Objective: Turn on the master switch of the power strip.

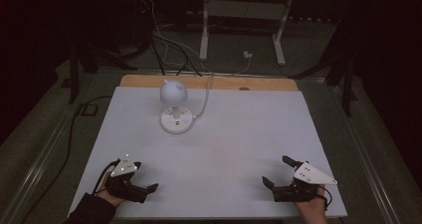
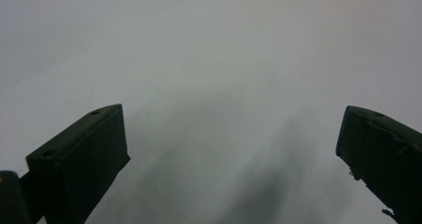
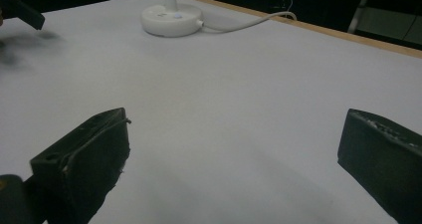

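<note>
On the big white surface there's really just one thing to work with: a small white desk lamp sitting toward the far side, a bit left of centre. It has a round head on a short stem, a flat round base, and a white cord running off the far edge near the wooden strip.

Both grippers are parked at the near edge, well apart from the lamp and from each other. The left gripper is at the near left, fingers spread wide with nothing between them, just bare surface in its own view. The right gripper is at the near right, also spread and holding nothing, and its view already looks across at the lamp base.

So I'd say the step in hand is the reach out to the lamp, and it hasn't really begun. How I'd do it well:

- Go in low and straight, keep the fingers spread until they're around the part you want.
- The base looks like the stable bit. The head sits high on a thin stem, so bumping it could tip the whole thing.
- There's a small button-looking spot on the base; can't tell exactly what it is, but press gently straight down if that's the goal.
- Mind the cord, since it'll drag if the lamp gets moved toward you.
</note>
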